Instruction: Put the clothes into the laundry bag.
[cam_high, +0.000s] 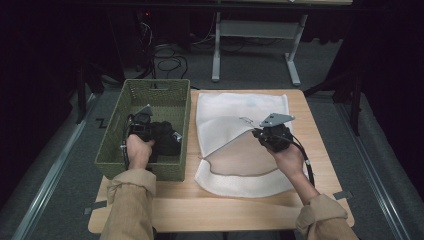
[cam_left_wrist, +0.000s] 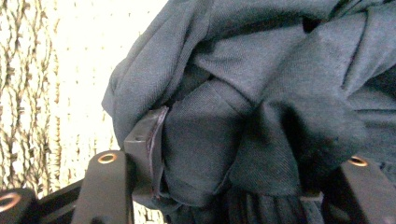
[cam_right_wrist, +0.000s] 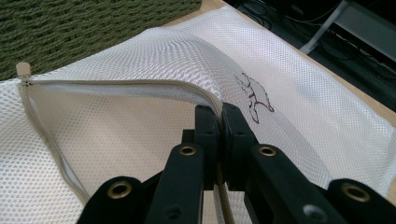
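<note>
Dark garment (cam_high: 165, 137) bunched inside green woven basket (cam_high: 116, 134) at left of wooden surface (cam_high: 210, 212), not yet lifted out. Left gripper (cam_high: 145, 127) down in basket, fingers (cam_left_wrist: 144, 154) on either side of a fold of the cloth, one already touching it; cannot tell if grip is firm. White mesh laundry bag (cam_high: 240, 112) flat just beside basket, zipper already undone. Right gripper (cam_right_wrist: 219, 116) closed tight on zipper edge (cam_right_wrist: 140, 86), holding upper layer raised, mouth open toward basket. Probably early stage: opening prepared; left to do: secure garment, carry across, push into bag, close zipper.
</note>
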